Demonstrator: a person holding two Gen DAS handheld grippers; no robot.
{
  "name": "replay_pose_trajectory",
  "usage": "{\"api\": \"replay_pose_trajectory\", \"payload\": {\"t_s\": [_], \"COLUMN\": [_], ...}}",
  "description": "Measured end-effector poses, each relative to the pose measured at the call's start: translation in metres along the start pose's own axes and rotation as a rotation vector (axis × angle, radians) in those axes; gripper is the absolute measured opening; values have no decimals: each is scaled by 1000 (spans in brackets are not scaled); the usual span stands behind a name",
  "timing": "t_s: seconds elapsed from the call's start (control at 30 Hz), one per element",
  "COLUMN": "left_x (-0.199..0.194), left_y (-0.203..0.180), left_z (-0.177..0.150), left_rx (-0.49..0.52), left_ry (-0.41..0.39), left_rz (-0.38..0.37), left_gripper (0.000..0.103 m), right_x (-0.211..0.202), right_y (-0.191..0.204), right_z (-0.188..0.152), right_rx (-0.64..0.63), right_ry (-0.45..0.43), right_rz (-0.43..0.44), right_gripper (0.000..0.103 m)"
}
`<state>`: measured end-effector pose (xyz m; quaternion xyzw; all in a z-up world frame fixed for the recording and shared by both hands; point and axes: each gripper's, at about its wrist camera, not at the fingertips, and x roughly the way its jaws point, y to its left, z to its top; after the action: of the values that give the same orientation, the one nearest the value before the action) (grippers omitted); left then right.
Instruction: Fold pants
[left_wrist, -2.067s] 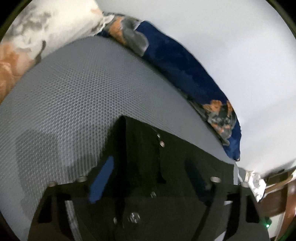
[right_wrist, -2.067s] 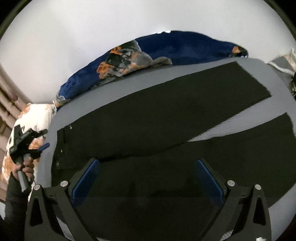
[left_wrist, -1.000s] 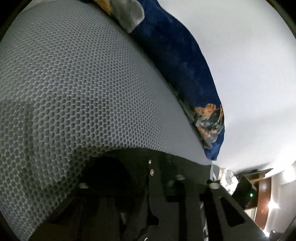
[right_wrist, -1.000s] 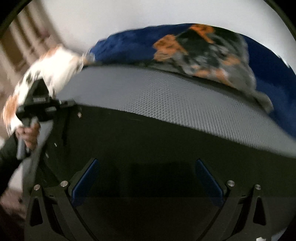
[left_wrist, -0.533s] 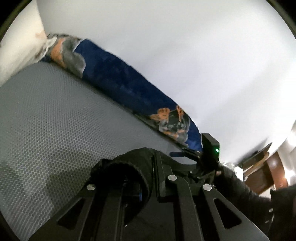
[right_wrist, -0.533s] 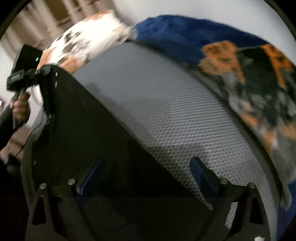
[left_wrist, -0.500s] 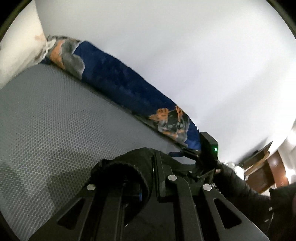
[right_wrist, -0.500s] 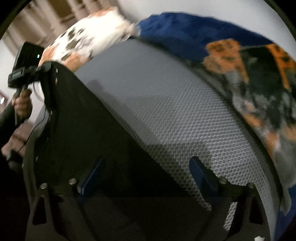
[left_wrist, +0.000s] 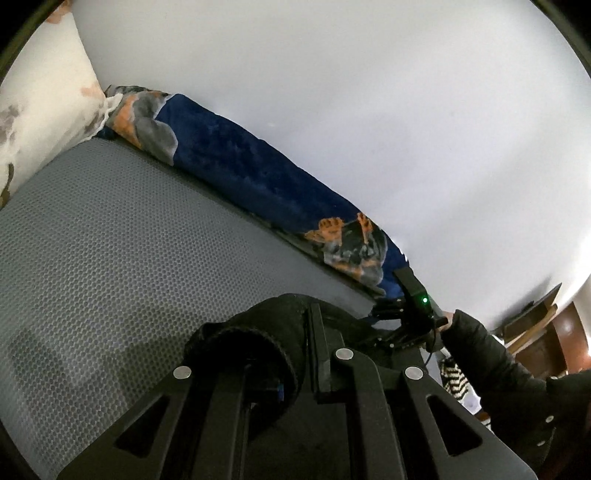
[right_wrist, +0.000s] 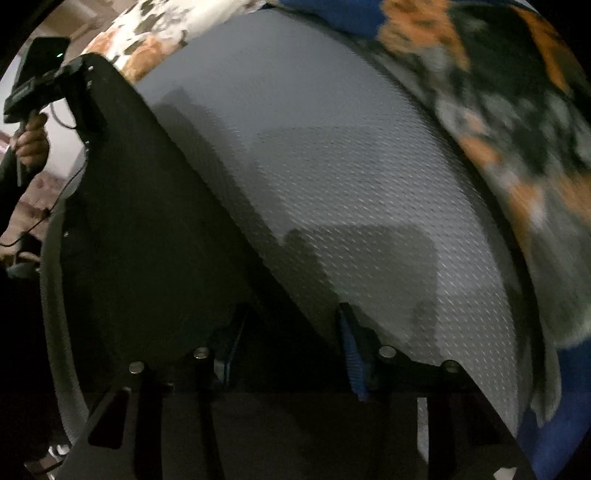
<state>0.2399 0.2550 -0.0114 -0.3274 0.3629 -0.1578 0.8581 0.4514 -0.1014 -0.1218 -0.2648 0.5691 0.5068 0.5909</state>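
Note:
The black pants (right_wrist: 147, 240) lie spread on a grey mesh mattress (right_wrist: 351, 184). My left gripper (left_wrist: 288, 332) is shut on a bunched corner of the pants (left_wrist: 258, 325) at the waistband and holds it above the mattress (left_wrist: 110, 240). The right wrist view shows that left gripper (right_wrist: 74, 74) at the top left, with a hand on its handle. My right gripper (right_wrist: 290, 347) points steeply down at the pants' long edge. Its jaws are closing, and the black fabric lies between the blue pads (right_wrist: 351, 354), which stand apart. The right gripper (left_wrist: 384, 314) also shows in the left wrist view.
A dark blue blanket (left_wrist: 240, 166) with orange print runs along the mattress's far side by a white wall. A floral pillow (left_wrist: 37, 103) sits at one end. A person's black sleeve (left_wrist: 491, 369) and wooden furniture (left_wrist: 554, 332) are at the right.
My left gripper closed on the waistband and lifted it off the mattress. My right gripper swung over to the pants' edge, tipped downward, and its jaws narrowed.

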Motion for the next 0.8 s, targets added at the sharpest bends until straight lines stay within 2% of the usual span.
{"api": "replay_pose_trajectory", "payload": {"t_s": [0.07,0.23,0.33,0.5,0.6,0.7,0.8], "left_x": [-1,3,5,5,3,0,-9], "left_y": [1,2,1,1,-2,-8,-16], "left_z": [-1,-1,0,-1,1,1,-5], "left_rx": [0,20,44,95,135,181,225], "left_ry": [1,13,15,22,30,50,59], "left_rz": [0,24,43,61,52,41,29], "left_gripper": [9,9,9,9,9,9,9], "right_x": [-1,-7,-20,-66,-85,-94,-102], "right_y": [-2,10,32,75,105,142,171], "right_z": [-6,-17,-26,-56,-79,-100,-125], "right_rx": [25,117,148,302,384,422,466], "right_ry": [2,-4,-70,-245,-324,-362,-391], "right_rz": [-58,-280,-411,-586,-642,-694,-703], "right_gripper": [38,11,8,8,8,7,7]}}
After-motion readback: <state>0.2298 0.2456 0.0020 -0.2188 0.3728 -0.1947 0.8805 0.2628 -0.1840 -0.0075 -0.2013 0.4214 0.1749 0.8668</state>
